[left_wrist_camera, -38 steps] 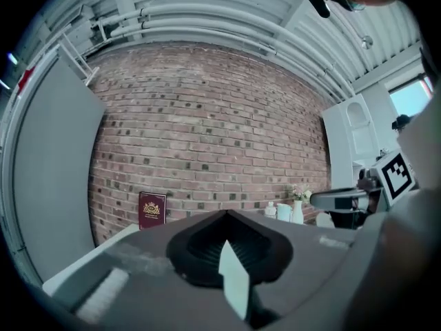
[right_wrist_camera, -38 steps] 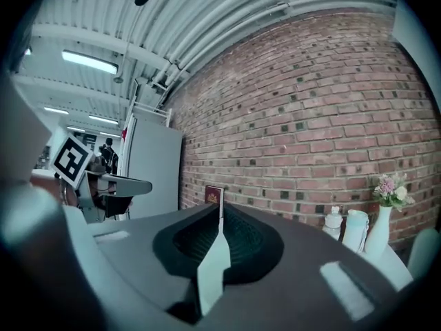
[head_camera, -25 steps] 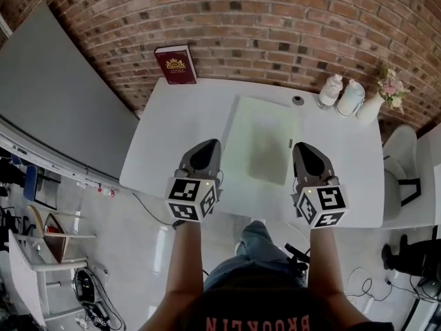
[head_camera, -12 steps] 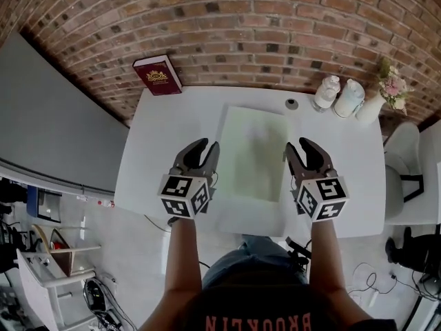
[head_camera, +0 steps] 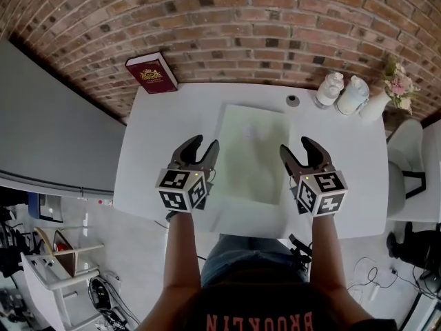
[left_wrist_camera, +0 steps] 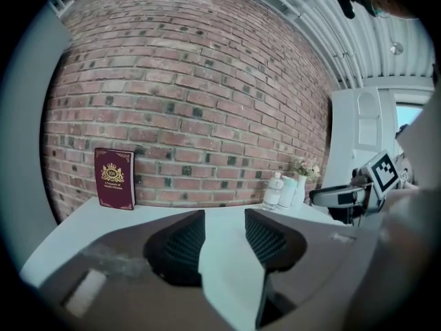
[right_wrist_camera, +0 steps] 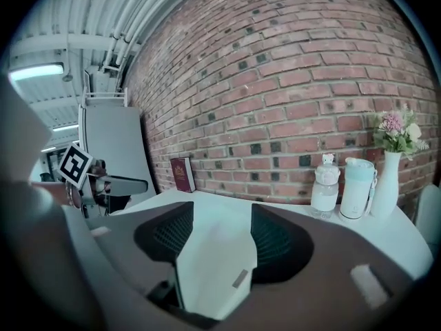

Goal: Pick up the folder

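So the folder lies flat on the table, long axis pointing away at the brick wall — my left gripper and right gripper flank its long edges about equally close, jaws just been opening, nothing in them.

The table is seen as smooth, white and faintly glossy. The folder is shown as pale green, translucent and plastic-looking, with a dull sheen. The wall is built of rough, matt brick. The book is bound in a smooth dark red cover, stamped in gilt. The bottle is made of frosted, plastic-looking material.
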`<action>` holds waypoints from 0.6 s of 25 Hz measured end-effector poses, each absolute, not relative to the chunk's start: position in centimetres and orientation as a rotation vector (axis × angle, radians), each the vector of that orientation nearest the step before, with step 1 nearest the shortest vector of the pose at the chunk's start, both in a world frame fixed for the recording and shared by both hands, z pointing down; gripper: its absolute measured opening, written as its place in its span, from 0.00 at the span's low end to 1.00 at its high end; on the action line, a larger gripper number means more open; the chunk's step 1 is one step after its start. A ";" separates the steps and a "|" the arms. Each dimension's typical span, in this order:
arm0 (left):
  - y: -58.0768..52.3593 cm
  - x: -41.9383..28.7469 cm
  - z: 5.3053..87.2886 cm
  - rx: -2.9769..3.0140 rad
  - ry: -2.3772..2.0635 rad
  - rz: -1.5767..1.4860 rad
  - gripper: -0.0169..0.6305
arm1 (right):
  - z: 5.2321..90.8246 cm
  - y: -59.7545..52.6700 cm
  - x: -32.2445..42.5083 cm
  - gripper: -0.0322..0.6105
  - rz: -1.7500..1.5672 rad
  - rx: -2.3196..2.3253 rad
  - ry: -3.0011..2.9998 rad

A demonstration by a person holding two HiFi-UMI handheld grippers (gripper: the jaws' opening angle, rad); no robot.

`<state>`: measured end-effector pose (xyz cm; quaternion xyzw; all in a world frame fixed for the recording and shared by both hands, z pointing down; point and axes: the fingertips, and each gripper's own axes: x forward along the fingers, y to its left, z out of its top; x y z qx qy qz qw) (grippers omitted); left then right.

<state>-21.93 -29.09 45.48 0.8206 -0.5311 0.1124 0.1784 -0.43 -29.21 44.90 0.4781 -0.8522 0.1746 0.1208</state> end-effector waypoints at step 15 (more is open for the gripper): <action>-30.7 -21.7 53.7 2.218 -1.250 0.435 0.35 | 53.0 -29.2 -0.9 0.49 0.762 1.368 -2.297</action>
